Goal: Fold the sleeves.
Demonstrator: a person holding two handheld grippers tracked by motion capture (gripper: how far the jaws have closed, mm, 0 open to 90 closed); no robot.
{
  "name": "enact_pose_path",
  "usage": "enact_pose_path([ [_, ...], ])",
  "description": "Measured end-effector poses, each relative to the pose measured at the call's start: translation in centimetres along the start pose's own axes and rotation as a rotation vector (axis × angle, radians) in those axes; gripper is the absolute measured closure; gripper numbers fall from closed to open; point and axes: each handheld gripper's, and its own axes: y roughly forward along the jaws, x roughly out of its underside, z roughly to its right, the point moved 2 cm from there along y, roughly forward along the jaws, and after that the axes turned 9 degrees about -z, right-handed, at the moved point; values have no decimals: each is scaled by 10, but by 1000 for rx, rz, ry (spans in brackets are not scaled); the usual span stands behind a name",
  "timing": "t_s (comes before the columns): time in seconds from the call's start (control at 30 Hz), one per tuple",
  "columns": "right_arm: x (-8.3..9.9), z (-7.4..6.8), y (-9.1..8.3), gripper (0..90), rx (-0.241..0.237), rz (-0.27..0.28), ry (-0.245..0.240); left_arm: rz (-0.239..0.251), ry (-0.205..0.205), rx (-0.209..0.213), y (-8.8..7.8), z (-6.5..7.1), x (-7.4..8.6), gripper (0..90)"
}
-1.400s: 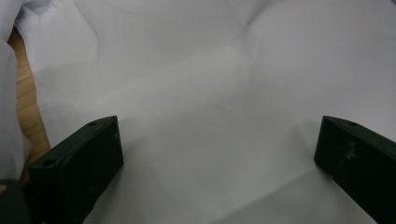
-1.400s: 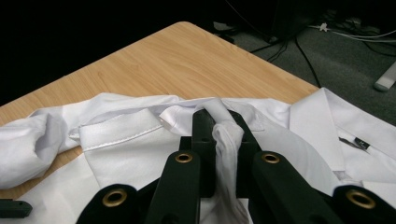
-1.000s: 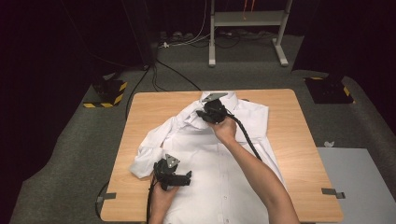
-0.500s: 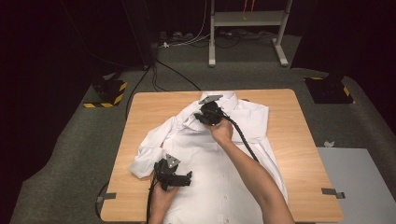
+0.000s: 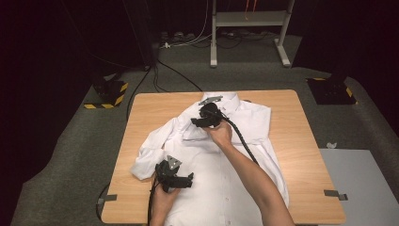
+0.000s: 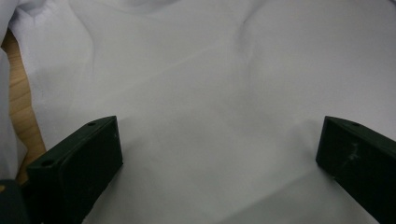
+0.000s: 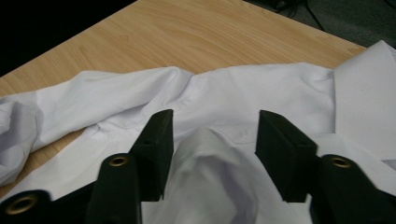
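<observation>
A white shirt (image 5: 256, 127) lies spread on the wooden table (image 5: 150, 110), collar at the far side. My right gripper (image 5: 195, 122) rests on the shirt's upper chest and points left. Its jaws have just been opening, and a raised fold of white cloth (image 7: 205, 163) stands loose between the fingers (image 7: 156, 140). My left gripper (image 5: 189, 180) sits low on the shirt near the bunched sleeve (image 5: 148, 160). In the left gripper view it (image 6: 219, 154) is wide open over flat cloth (image 6: 210, 84), with nothing between the jaws.
Bare wood (image 7: 187, 37) lies beyond the shirt's shoulder. A cable (image 5: 242, 139) trails from the right gripper across the shirt. A metal stand (image 5: 247, 21) and floor cables (image 5: 174, 70) lie behind the table. A grey mat (image 5: 362, 188) lies at the right.
My right gripper has edged slightly left and nearer on the shirt's chest. The left gripper has kept still.
</observation>
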Motion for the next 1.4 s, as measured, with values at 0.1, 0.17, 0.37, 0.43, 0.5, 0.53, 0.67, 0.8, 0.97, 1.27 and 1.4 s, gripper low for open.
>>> enact_pose_path([
  [0.1, -1, 1, -2, 381, -18, 5, 11, 0, 0, 0, 0, 0, 0, 2],
  [0.17, -1, 1, -4, 333, -26, 4, 10, 0, 0, 0, 0, 0, 0, 3],
  [0.37, 1, 6, -15, 242, -62, 13, 28, 1, 0, 0, 0, 0, 0, 4],
  [0.43, 1, 7, -17, 236, -62, 17, 27, 2, 0, 1, 0, 0, 0, 4],
  [0.5, 2, 9, -23, 213, -67, 29, 29, 1, 0, 0, 0, 0, 0, 5],
  [0.53, 2, 9, -25, 207, -67, 33, 32, 3, -2, 0, 0, 0, 0, 5],
  [0.67, 3, 10, -34, 185, -77, 56, 27, 3, -3, 2, 0, 0, 0, 5],
  [0.8, 5, 11, -44, 166, -75, 95, 24, 4, -5, 2, 0, 0, 0, 9],
  [0.97, 6, 11, -56, 138, -65, 111, 24, 4, -6, 2, 0, 0, 0, 9],
  [1.27, 7, 9, -63, 82, -46, 118, 29, 4, -5, 1, 0, 0, 0, 9],
  [1.4, 7, 7, -66, 76, -64, 127, 19, 4, -5, 1, 0, 0, 0, 9],
])
